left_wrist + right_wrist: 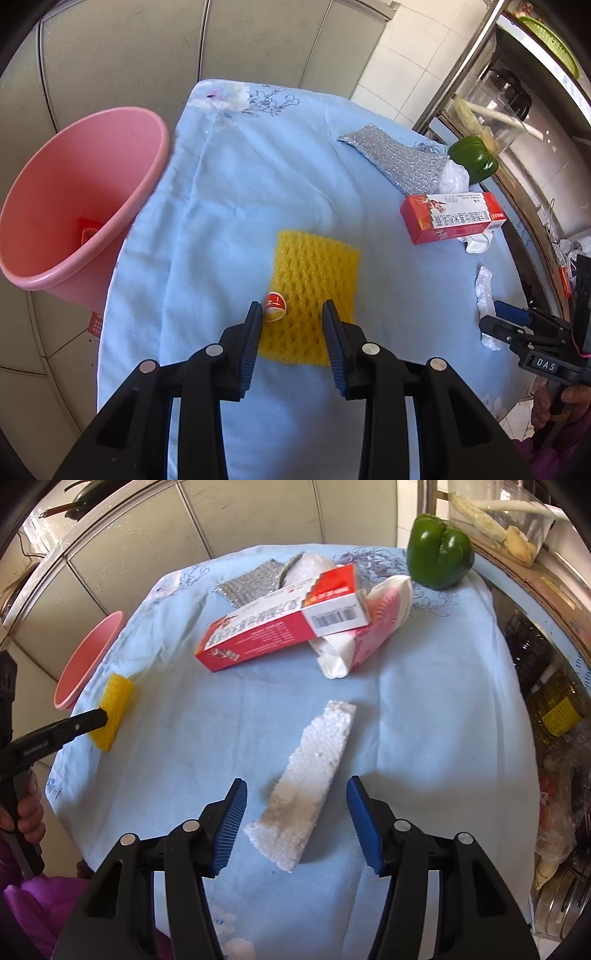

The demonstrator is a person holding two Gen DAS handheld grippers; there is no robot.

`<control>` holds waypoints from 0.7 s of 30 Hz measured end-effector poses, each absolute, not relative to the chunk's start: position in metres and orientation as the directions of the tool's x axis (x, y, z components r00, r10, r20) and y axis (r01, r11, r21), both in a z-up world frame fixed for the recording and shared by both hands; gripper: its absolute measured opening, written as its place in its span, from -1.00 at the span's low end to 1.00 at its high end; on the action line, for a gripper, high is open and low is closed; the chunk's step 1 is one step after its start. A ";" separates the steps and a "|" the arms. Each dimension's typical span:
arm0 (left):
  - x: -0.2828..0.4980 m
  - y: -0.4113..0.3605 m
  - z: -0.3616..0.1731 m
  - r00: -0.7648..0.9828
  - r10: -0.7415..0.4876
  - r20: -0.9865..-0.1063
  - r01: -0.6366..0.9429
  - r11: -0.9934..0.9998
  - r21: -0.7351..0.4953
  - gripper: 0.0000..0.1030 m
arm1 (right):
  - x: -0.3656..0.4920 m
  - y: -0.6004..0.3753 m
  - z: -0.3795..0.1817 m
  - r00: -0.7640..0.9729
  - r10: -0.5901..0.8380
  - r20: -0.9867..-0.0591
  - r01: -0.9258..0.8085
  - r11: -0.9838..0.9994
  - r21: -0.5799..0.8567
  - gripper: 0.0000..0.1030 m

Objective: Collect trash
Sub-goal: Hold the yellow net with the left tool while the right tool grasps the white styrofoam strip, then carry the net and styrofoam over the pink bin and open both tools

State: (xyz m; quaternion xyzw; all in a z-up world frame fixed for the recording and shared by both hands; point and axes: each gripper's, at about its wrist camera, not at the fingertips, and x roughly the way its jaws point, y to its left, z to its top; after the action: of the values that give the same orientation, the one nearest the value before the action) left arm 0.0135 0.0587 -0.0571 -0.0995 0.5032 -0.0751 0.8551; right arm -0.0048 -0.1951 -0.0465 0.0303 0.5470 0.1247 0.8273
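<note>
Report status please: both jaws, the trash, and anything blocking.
Left gripper open over yellow foam net. Right gripper open, astride white foam piece, not pressing. Pink bin beside table. Nothing blocking.

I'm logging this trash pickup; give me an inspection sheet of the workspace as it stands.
Surface: light blue floral cloth, wrinkled.
Job's things: white styrofoam chunk; yellow foam net; small red round wrapper; red-white carton; silver bubble wrap; pink plastic bin.
Clutter: green bell pepper.
Grippers: left hand-held gripper open over net; right hand-held gripper open, straddling styrofoam.
Cables: nothing seen.
Surroundings: tiled wall, shelf.
</note>
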 end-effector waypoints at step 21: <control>-0.011 0.065 -0.018 0.608 -0.270 -0.746 0.078 0.956 -0.283 -0.86 | -0.029 -0.212 -0.033 0.415 0.301 -0.858 -0.202 0.950 0.236 -0.42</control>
State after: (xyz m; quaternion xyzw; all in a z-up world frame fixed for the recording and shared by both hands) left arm -0.0108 0.0649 -0.0178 -0.1113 0.4316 -0.0980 0.8898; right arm -0.0293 -0.2118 -0.0334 0.0476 0.5196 0.1500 0.8398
